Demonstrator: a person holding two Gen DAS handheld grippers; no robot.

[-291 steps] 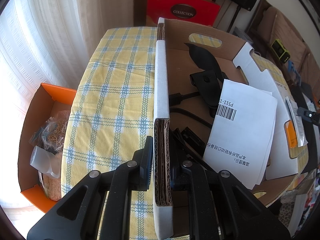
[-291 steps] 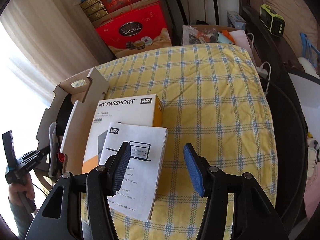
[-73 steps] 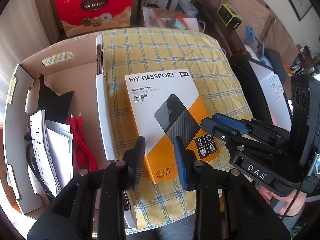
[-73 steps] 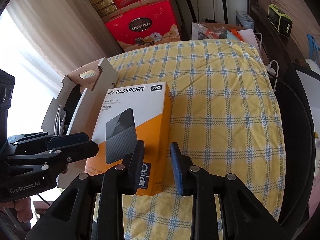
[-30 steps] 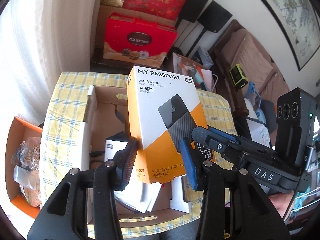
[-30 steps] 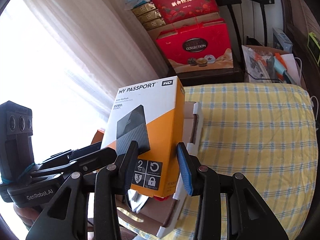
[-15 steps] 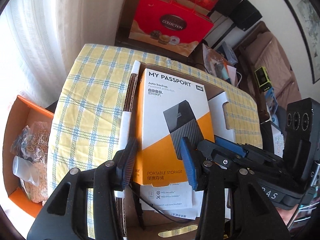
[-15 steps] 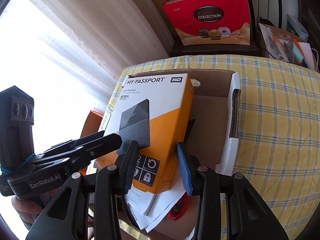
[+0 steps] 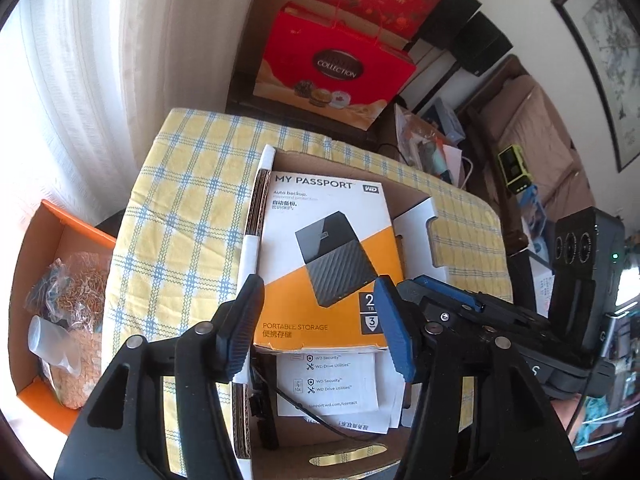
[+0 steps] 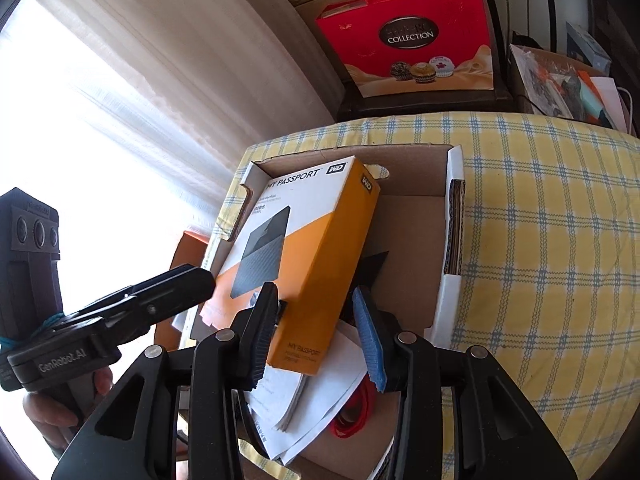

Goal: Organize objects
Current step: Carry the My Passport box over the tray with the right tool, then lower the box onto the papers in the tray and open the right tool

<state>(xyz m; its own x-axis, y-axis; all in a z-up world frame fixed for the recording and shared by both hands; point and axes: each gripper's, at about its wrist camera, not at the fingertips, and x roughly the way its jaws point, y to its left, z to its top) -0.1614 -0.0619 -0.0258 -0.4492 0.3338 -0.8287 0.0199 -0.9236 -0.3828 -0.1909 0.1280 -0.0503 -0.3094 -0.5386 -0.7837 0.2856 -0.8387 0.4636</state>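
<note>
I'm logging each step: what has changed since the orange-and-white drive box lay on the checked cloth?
Both grippers lifted the orange-and-white My Passport box into the open cardboard carton, onto the papers. The left gripper is opening; the right gripper looks loose. The carton hasn't moved.

Cardboard box (image 9: 256,216) crowded (papers (image 9: 332,384)) — right half free.

Bright daylight through sheer white curtains (image 9: 80,80) at 9 o'clock. Worktop under a yellow-and-blue checked cloth (image 9: 188,216). Red gift bag (image 9: 332,76) at 12 o'clock on a dark low stand. Brown sofa (image 9: 532,128) at 2 o'clock, framed painting (image 9: 608,60) on the white wall above.
</note>
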